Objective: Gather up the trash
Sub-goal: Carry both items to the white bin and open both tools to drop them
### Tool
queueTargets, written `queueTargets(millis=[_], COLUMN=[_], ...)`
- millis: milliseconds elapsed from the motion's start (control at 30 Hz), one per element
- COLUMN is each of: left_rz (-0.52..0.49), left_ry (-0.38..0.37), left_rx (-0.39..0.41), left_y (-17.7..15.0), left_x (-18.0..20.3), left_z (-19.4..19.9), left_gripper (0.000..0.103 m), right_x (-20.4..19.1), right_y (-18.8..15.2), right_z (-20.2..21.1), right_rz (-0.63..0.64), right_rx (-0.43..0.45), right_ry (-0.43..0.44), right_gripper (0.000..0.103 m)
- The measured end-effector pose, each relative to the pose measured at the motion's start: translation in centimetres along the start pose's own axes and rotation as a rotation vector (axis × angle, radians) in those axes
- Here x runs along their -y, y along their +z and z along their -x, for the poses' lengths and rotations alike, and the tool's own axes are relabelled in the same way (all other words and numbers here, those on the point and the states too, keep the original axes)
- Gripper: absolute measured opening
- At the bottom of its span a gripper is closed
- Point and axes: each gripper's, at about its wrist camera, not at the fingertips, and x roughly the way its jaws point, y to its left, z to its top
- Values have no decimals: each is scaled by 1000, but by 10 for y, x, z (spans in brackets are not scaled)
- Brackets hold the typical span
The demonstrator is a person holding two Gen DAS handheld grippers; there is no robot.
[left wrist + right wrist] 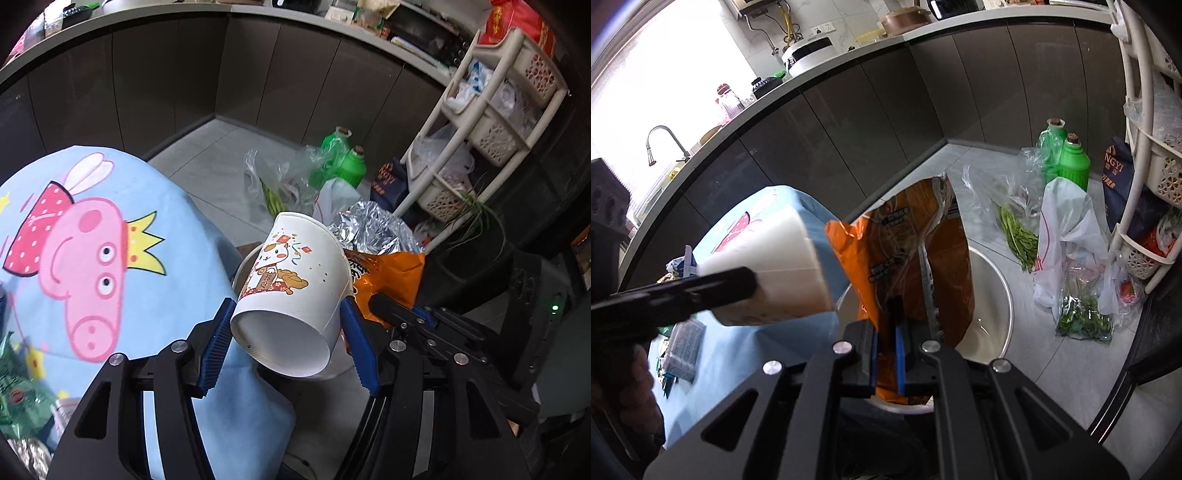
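My left gripper [288, 332] is shut on a white paper cup [295, 280] printed with a cartoon cat. The cup is tilted, its base toward the camera, and the blue pads press on both of its sides. My right gripper [886, 354] is shut on a crumpled orange snack bag [912, 258], which stands up from the jaws. Both hang over a round white bin [1008, 295] on the floor by the table edge. The cup [775, 266] and the left gripper's black finger [720, 288] show at the left of the right wrist view. The orange bag [391, 280] shows beside the cup.
A table under a blue cartoon-pig cloth [110, 240] lies left, with wrappers [683, 347] on it. On the floor are green bottles [1071, 158], plastic bags of greens [1067, 251] and foil [369, 229]. A white basket rack [491, 122] stands right. Dark cabinets [886, 110] run behind.
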Motion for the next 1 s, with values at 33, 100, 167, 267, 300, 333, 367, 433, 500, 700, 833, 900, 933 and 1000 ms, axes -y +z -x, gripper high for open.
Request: queueTargets(millis=[33, 100, 167, 267, 300, 333, 367, 433, 500, 700, 833, 900, 933, 1000], left_rz=[-4, -11, -21, -31, -33, -32, -29, -21, -16, 0, 18, 36, 47, 71], left_ry=[7, 23, 37, 48, 50, 52, 53, 51, 52, 67, 89, 98, 99, 101], left_rx=[-9, -17, -18, -18, -19, -21, -22, -22, -20, 29, 74, 93, 103, 118], left_y=[1, 3, 5, 7, 7, 8, 9, 9, 10, 14, 13, 11, 10, 8], left_x=[0, 0, 1, 1, 1, 1, 2, 0, 0, -1, -5, -7, -9, -14], left_z=[-6, -13, -16, -19, -20, -21, -22, -22, -21, -9, 5, 13, 18, 28], left_gripper=[56, 57, 57, 57, 57, 58, 59, 60, 61, 78, 89, 94, 94, 94], right_x=[2, 4, 6, 9, 10, 11, 11, 13, 14, 14, 5, -1, -5, -14], right_y=[0, 0, -2, -4, -4, -4, -5, -5, -5, -2, -1, -1, -1, 0], right_z=[-3, -9, -13, -18, -18, -18, -18, -16, -14, -3, 5, 9, 12, 16], right_rz=[1, 10, 21, 18, 18, 20, 26, 33, 34, 47, 78, 101, 117, 144], right_rx=[-4, -11, -18, -28, -26, -24, -22, -16, -10, 16, 35, 45, 51, 56], right_ry=[-1, -12, -23, -32, -34, -36, -39, -47, -51, -58, -46, -43, -42, -49], right_gripper=[10, 12, 12, 23, 27, 33, 34, 36, 43, 58, 87, 99, 99, 99])
